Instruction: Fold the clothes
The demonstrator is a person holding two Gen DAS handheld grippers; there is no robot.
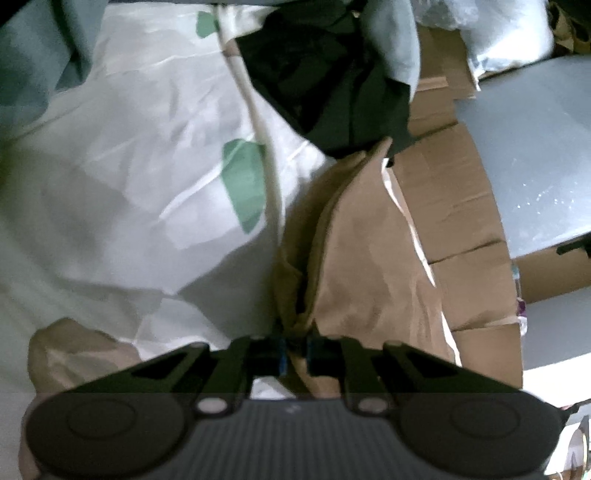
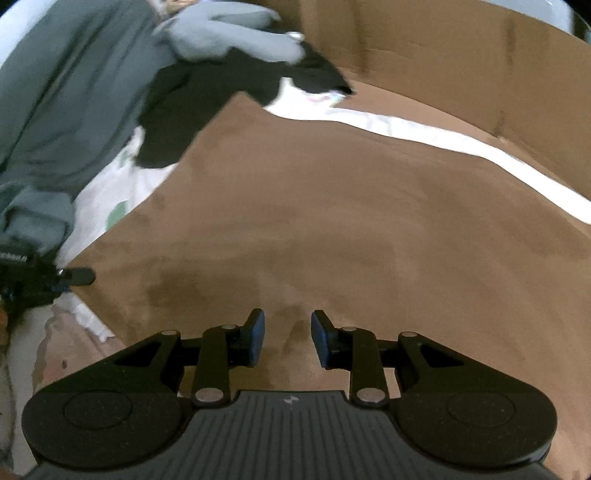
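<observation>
Where cardboard [image 1: 454, 206] ends, white bedding [image 1: 129, 166] lies rumpled.

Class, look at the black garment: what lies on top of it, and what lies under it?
A pale blue-grey garment drapes over the black garment's far end. Beneath shows white bedding; anything further under is covered.

Both fisheye views are dim and soft, with straight edges bowed and the corners falling to black. In the left wrist view the white sheet [image 1: 147, 177] is the brightest part, mildly washed out at centre left, while the black garment [image 1: 325, 81] at the top loses all detail and the grey floor [image 1: 535, 155] at right carries small specks of glare. In the right wrist view the brown cloth [image 2: 332, 221] is evenly lit, the white strip [image 2: 443, 136] at upper right is blown out, and the grey clothes [image 2: 74, 103] at upper left are smeared by motion blur.
</observation>
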